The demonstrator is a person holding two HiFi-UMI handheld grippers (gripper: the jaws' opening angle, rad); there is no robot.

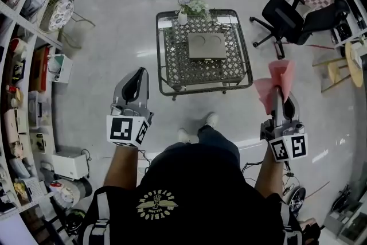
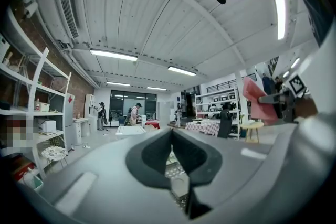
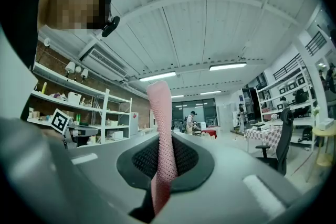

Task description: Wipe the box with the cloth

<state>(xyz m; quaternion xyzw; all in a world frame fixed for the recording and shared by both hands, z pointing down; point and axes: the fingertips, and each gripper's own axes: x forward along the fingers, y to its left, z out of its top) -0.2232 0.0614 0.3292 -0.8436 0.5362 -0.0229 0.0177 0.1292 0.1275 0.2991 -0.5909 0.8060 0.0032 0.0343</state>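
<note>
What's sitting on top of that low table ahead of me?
A flat grey box lies in the middle of the table. A small plant and a white container stand at its far edge. The tabletop under the box is covered. The right gripper holds the cloth.

Pink mesh-textured cloth [image 1: 275,85]; grey box [image 1: 207,46]; dark lattice-patterned table [image 1: 176,63].

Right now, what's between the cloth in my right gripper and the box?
Head view: only bare floor and the patterned top of the table lie between the cloth in the right gripper and the box. No object stands there.
</note>
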